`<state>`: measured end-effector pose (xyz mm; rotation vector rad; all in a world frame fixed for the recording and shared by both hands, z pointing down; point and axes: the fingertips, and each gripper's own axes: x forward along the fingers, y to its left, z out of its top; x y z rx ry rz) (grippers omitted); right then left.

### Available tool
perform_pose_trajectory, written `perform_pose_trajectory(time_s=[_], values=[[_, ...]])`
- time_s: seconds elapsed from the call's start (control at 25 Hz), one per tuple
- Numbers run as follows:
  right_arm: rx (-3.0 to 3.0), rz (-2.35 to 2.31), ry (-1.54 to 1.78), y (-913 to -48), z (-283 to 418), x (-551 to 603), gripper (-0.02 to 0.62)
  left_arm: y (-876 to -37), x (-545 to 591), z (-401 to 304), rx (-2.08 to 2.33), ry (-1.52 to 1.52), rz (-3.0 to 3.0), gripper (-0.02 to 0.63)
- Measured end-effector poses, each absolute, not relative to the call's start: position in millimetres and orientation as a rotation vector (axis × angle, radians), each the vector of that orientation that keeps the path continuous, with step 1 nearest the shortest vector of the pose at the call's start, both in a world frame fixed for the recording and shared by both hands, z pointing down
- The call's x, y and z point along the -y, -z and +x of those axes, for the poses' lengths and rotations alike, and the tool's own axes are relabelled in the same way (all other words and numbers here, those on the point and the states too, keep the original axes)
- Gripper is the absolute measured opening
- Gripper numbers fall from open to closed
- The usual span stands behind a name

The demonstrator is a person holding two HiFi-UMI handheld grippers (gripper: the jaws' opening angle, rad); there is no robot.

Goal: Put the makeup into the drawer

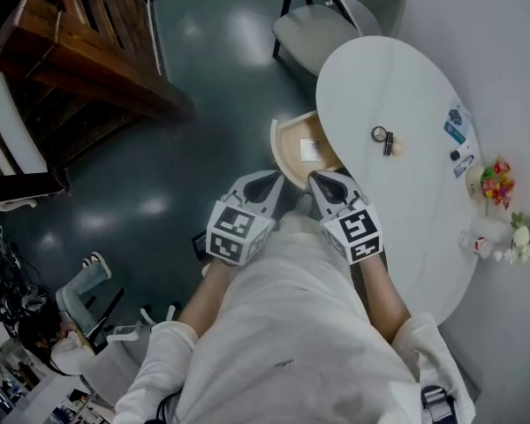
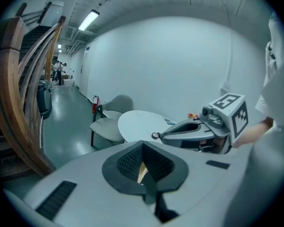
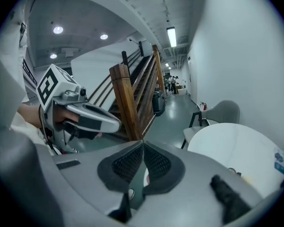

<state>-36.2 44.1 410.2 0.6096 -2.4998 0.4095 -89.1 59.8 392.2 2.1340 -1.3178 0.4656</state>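
Observation:
The makeup (image 1: 382,138), a small round compact with a dark tube and a beige round piece beside it, lies on the white oval table (image 1: 406,228). A light wooden drawer (image 1: 289,146) stands pulled out at the table's left edge, with a white item (image 1: 310,149) inside. My left gripper (image 1: 267,182) and right gripper (image 1: 325,184) hover side by side just before the drawer, both shut and empty. In the left gripper view the jaws (image 2: 143,167) are pressed together, and the right gripper's body (image 2: 199,131) shows beside them. The right gripper view shows its jaws (image 3: 143,162) shut too.
A grey chair (image 1: 336,16) stands at the table's far end. A wooden staircase (image 1: 79,51) fills the far left. Flowers (image 1: 497,182) and small cards (image 1: 458,126) lie along the table's right side by the wall. My lap is right under the grippers.

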Motion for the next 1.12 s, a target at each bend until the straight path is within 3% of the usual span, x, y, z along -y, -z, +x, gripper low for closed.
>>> perform_pose_trajectory(time_s=[0.2,0.28,0.88,1.12], values=[[2.362,0.541,-0.245,-433.3,6.9,-15.7,0.027,-393.1,-57.5,-86.8,1.307,-0.464,2.145,0.008],[2.306,0.501,-0.193,-441.7,24.1,-2.4,0.079,-396.1,-56.7,-86.4,1.306,-0.468,2.137,0.008],[1.936,0.184,0.02,-530.0,120.8,93.1,0.266,-418.4,-59.0,-68.0,1.29,-0.493,2.055,0.008],[1.823,0.105,0.03,-573.9,145.9,121.0,0.283,-422.1,-52.9,-53.6,1.305,-0.468,2.046,0.008]])
